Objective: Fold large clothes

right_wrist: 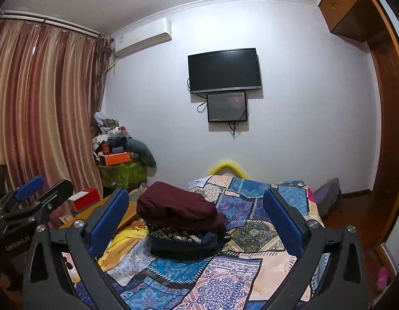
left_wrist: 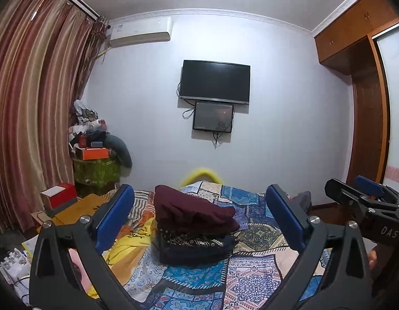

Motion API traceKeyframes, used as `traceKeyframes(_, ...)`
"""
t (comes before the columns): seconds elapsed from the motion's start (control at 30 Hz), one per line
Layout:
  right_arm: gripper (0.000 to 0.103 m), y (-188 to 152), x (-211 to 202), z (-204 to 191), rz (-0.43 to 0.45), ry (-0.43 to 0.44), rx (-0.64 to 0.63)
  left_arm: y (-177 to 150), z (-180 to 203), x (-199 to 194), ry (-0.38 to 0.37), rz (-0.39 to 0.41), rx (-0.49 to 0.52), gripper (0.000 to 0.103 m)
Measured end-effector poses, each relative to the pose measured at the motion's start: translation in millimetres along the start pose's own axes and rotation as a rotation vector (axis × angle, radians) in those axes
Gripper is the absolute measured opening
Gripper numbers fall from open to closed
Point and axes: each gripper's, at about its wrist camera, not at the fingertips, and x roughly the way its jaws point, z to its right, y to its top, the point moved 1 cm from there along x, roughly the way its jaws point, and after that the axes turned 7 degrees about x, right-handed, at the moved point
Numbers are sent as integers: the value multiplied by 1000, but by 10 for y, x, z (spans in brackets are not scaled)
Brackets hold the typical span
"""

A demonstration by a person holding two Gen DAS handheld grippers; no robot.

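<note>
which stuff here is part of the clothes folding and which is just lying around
Job:
stack of folded clothes
yellow garment
left gripper, open
right gripper, open

Lying about:
television
orange box
red and white box
curtain

Both the left gripper (left_wrist: 199, 219) and the right gripper (right_wrist: 197, 219) have black frames, blue pads, silver screws and white lettering.

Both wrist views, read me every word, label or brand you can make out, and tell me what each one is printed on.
"DAS": white letters on the right gripper body, cut off at the frame edge.
"GenRobot.AI": white letters on the left gripper body.
Black print on the yellow cloth beside the folded clothes stack: too blurred to read.
Marks on the air conditioner and television: too small to read.
</note>
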Motion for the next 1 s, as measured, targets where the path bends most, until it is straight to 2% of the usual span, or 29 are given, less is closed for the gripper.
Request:
traceKeyframes(0.5, 103, -91, -60, 84, -30, 5, 18, -51, 53, 31, 16, -9, 25, 102)
traceKeyframes(1.0, 103, -95, -67, 129, -64, -4, 26, -89, 61, 127, -6, -32, 33, 102)
